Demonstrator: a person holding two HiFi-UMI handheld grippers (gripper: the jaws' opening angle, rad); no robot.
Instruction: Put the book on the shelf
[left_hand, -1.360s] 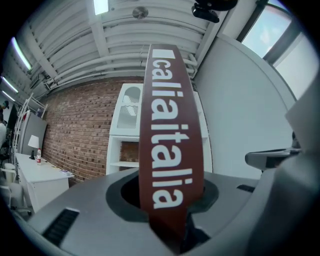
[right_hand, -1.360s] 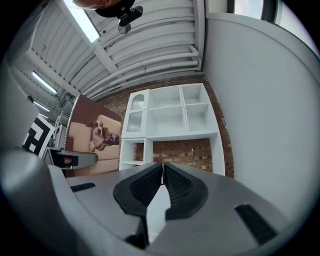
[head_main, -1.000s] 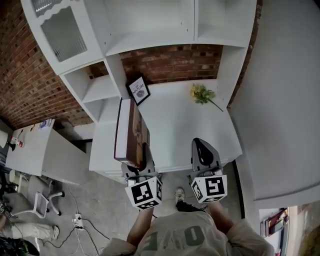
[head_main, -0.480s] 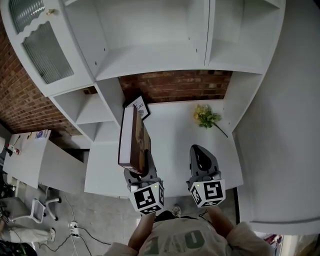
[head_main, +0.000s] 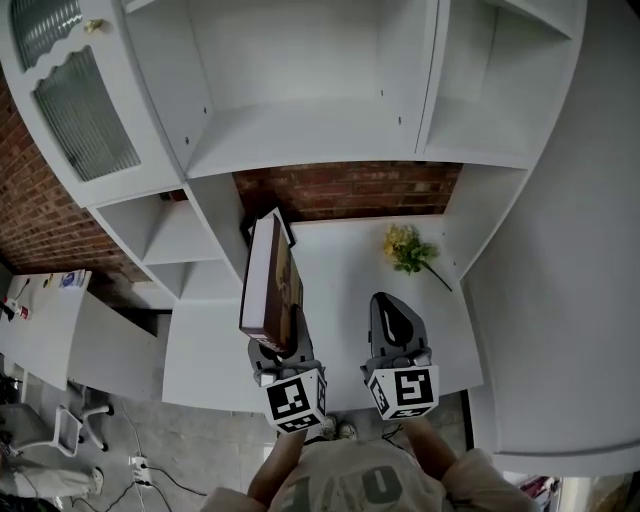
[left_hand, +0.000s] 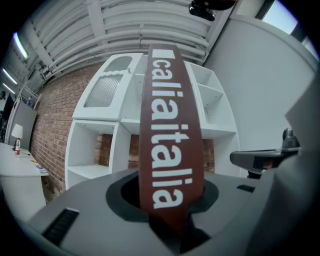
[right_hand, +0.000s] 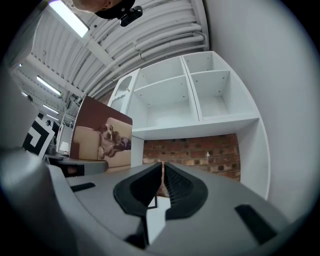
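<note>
A thick book (head_main: 268, 285) with a brown spine and a dog on its cover stands upright in my left gripper (head_main: 283, 345), which is shut on its lower end. In the left gripper view the book's spine (left_hand: 169, 135) with white letters rises straight up from the jaws, in front of the white shelf unit (left_hand: 125, 125). My right gripper (head_main: 393, 322) hangs beside it over the white counter, shut with nothing between its jaws. In the right gripper view the book's cover (right_hand: 102, 135) shows at the left and the shelf's wide compartment (right_hand: 167, 107) lies ahead.
A small framed picture (head_main: 268, 218) leans behind the book, and a sprig of yellow flowers (head_main: 410, 248) lies on the counter (head_main: 350, 270) at the back right. Open white compartments (head_main: 300, 100) rise above the brick back wall. A glass-fronted cabinet door (head_main: 80, 110) is at the upper left.
The view has tilted up, so more of the upper shelves shows. Both grippers and the book have risen and drawn slightly nearer the shelf unit.
</note>
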